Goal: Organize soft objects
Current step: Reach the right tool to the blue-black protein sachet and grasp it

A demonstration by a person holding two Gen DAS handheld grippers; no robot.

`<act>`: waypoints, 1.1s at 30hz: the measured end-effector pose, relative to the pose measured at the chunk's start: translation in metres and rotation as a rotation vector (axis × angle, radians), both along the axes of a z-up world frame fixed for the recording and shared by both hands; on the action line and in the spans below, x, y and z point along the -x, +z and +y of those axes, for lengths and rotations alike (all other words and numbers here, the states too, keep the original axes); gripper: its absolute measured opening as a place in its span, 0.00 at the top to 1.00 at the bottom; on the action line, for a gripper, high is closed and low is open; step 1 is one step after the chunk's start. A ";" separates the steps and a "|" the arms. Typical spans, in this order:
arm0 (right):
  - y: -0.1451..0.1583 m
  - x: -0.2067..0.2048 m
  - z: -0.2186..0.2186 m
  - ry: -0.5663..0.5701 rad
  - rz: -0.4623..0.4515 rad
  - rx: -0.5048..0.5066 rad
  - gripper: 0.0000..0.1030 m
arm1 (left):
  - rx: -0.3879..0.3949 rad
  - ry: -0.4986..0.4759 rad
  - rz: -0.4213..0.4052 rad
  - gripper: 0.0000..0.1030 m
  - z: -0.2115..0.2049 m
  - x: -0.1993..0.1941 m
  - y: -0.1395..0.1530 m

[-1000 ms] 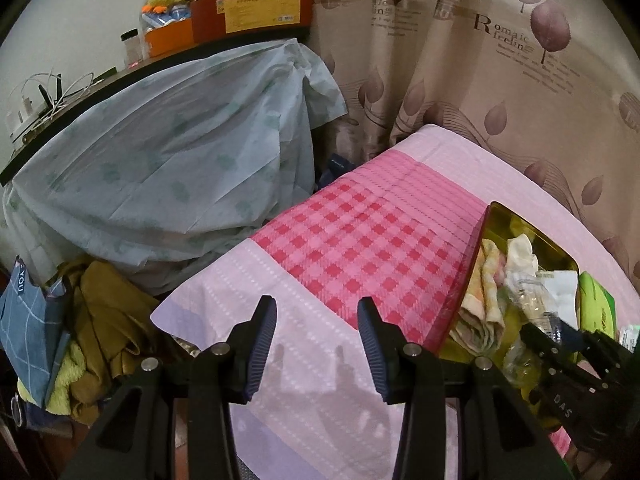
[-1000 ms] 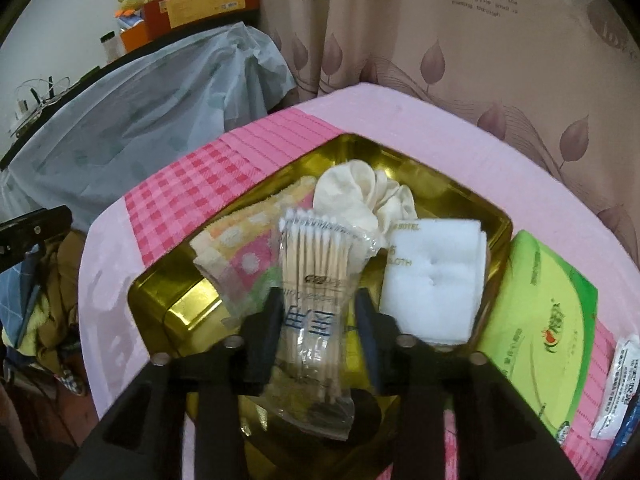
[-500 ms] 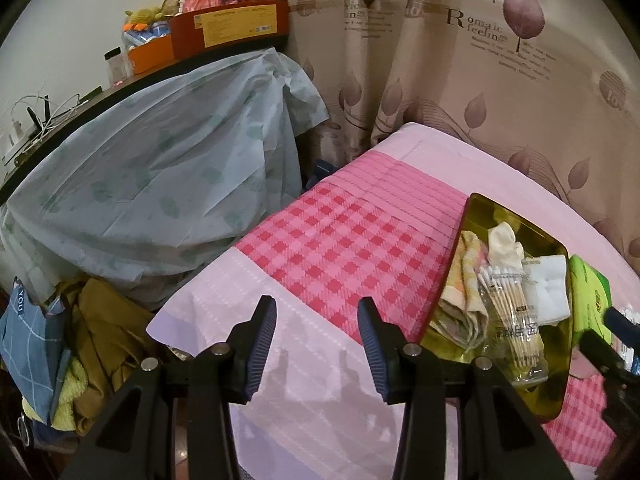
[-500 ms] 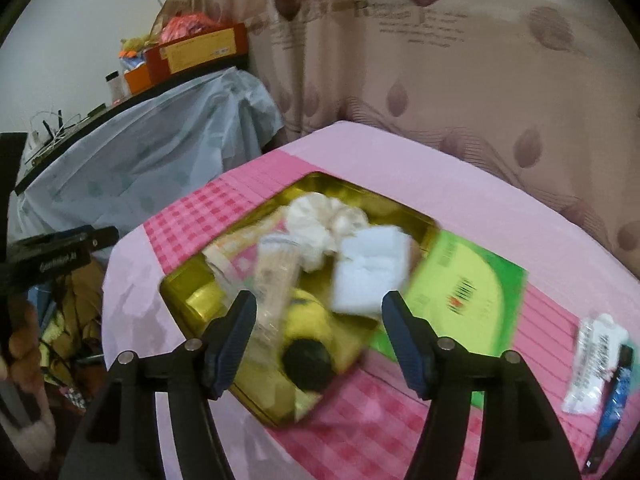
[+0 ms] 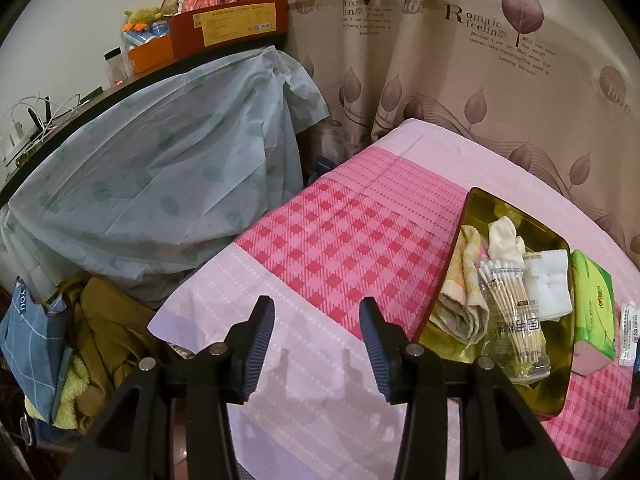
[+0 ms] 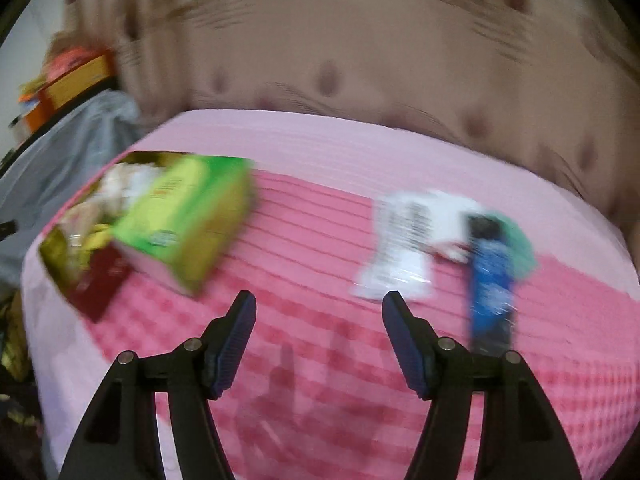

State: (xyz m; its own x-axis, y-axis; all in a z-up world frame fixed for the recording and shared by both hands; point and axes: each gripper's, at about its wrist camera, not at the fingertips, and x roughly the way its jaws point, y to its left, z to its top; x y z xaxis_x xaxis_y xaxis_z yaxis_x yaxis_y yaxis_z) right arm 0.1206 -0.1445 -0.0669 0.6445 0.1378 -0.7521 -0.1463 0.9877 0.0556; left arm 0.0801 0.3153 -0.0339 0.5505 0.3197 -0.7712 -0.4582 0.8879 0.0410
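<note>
The cotton swab packet (image 5: 516,316) now lies released in the tray (image 5: 476,200). The right gripper (image 6: 319,338), fingers apart and empty, has swung toward the white packet (image 6: 404,244). The left gripper (image 5: 317,344) is opening, empty.

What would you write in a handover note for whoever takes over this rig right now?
Left gripper: jaws opening, nothing between them, over the pink cloth.
Right gripper: open, empty, over the cloth.
Gold tray holds the towel, glove, white cloth pack, cotton swabs.
Left outside: green tissue pack beside the tray, white sachet, blue packet.
</note>
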 end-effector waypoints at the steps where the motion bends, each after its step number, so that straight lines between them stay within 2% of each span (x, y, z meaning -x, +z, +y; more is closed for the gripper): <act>1: -0.003 0.000 -0.013 -0.030 0.003 0.008 0.39 | 0.000 -0.001 0.000 0.56 0.001 0.000 0.000; 8: -0.034 -0.006 -0.086 -0.167 0.052 0.039 0.39 | -0.018 -0.010 -0.003 0.55 -0.003 0.001 0.000; 14: -0.060 -0.025 -0.102 -0.178 0.096 0.042 0.39 | -0.045 -0.018 -0.011 0.55 -0.010 0.002 0.002; 18: -0.063 -0.038 -0.106 -0.177 0.082 0.026 0.39 | -0.073 -0.038 -0.004 0.55 -0.023 0.001 0.002; 21: -0.064 -0.048 -0.107 -0.171 0.079 0.022 0.40 | -0.111 -0.091 0.011 0.55 -0.044 -0.003 0.001; 23: -0.063 -0.051 -0.107 -0.165 0.071 0.020 0.50 | -0.101 -0.146 0.019 0.55 -0.063 -0.005 0.000; 25: -0.063 -0.052 -0.107 -0.166 0.064 0.015 0.64 | -0.067 -0.202 0.021 0.55 -0.083 -0.008 -0.001; 33: -0.063 -0.033 -0.115 -0.168 0.058 0.004 0.68 | -0.009 -0.458 0.044 0.55 -0.187 -0.028 -0.006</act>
